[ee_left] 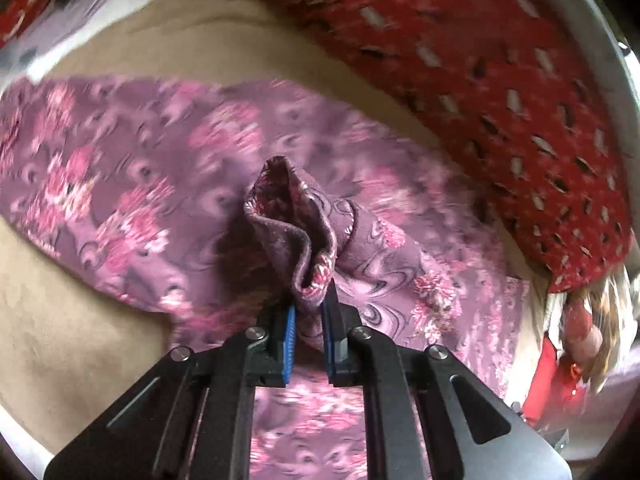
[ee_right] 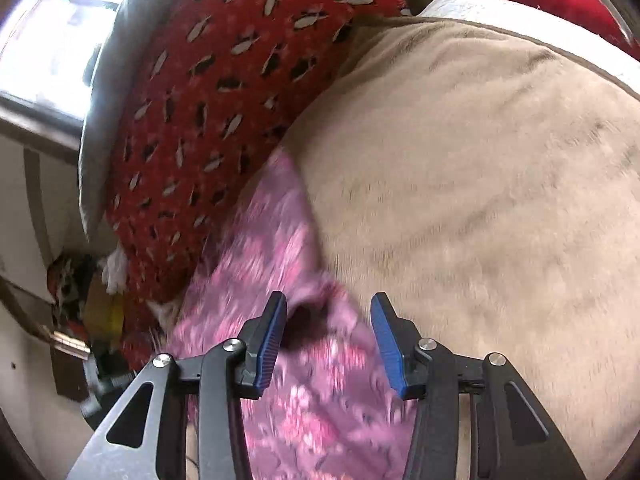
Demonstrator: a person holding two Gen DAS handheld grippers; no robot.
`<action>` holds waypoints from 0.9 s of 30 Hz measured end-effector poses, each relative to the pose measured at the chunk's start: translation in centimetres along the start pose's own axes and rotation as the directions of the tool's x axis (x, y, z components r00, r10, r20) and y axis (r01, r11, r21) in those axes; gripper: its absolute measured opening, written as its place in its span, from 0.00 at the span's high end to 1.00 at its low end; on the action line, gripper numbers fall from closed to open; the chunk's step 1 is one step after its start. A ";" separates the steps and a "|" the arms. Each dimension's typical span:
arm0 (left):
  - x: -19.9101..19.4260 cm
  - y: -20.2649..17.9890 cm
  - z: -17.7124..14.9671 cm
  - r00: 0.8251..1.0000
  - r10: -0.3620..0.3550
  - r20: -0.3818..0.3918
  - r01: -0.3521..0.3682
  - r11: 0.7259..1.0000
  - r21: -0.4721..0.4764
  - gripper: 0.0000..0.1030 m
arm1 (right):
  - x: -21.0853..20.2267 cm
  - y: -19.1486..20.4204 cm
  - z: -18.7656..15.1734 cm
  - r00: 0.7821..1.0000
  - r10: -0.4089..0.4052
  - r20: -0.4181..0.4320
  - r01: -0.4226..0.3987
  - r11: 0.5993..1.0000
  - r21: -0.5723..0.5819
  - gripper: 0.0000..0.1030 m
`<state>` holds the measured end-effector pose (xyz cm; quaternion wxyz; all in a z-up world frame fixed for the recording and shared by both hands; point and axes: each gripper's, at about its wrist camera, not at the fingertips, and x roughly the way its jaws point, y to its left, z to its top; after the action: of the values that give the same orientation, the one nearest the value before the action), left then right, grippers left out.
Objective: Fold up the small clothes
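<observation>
Left tongs (ee_left: 310,312): clamped on a bunched hem of the purple floral garment (ee_left: 168,168).
Right tongs (ee_right: 328,328): apart, hanging over the same cloth's edge, gripping nothing.
Garment: spread on the beige blanket (ee_right: 480,184), long axis running away leftward from the left tongs.
Nearer: left.
Unclear: motion blur; garment type, far end cut off beside the red patterned cloth (ee_left: 500,80).

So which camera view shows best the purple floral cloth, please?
The left wrist view. There the purple floral cloth lies spread across the beige blanket, and the left gripper pinches a bunched fold. The right wrist view shows only a blurred strip under the open right gripper.
</observation>
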<state>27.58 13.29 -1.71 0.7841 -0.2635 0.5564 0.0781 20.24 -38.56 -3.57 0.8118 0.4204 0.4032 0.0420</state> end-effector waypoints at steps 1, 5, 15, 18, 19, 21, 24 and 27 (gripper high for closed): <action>0.3 0.3 -0.2 1.000 0.005 -0.005 -0.005 1.000 -0.005 0.91 | 0.7 0.3 0.4 1.000 0.004 -0.009 -0.004 1.000 -0.003 0.55; 0.4 1.0 -0.5 1.000 -0.009 -0.018 0.009 1.000 -0.011 0.91 | 4.3 1.2 0.8 0.991 0.038 -0.126 -0.043 0.998 -0.038 0.58; 2.6 -0.5 -1.9 0.998 0.032 -0.061 -0.022 0.989 0.150 0.77 | 5.4 2.2 0.3 0.985 -0.135 -0.107 0.107 0.967 -0.232 0.86; -0.2 0.2 -2.7 1.000 -0.030 -0.009 0.031 0.987 0.156 0.76 | 2.7 4.2 0.5 0.989 -0.150 0.013 0.148 0.956 -0.255 0.77; -1.0 0.5 -2.8 0.998 -0.067 0.006 0.066 0.988 0.143 0.75 | 1.7 5.1 0.3 0.993 -0.111 0.047 0.120 0.955 -0.273 0.77; -2.2 0.7 -3.0 0.991 -0.130 0.033 0.125 0.985 0.119 0.58 | 1.0 6.6 -0.3 0.997 -0.048 0.062 0.066 0.947 -0.316 0.76; -0.9 -0.1 -3.0 0.994 -0.101 0.040 0.095 0.987 0.129 0.46 | 3.0 7.9 -2.3 0.999 -0.047 0.004 0.045 0.920 -0.388 0.58; 4.0 -0.7 -2.4 0.996 0.026 -0.085 -0.013 0.988 0.152 0.46 | 6.8 7.4 -4.8 0.973 -0.208 -0.098 0.140 0.873 -0.467 0.55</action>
<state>27.32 10.82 -5.69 0.7762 -0.2010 0.5967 0.0319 23.50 -27.91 -4.09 0.8567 0.1754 0.4761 0.0926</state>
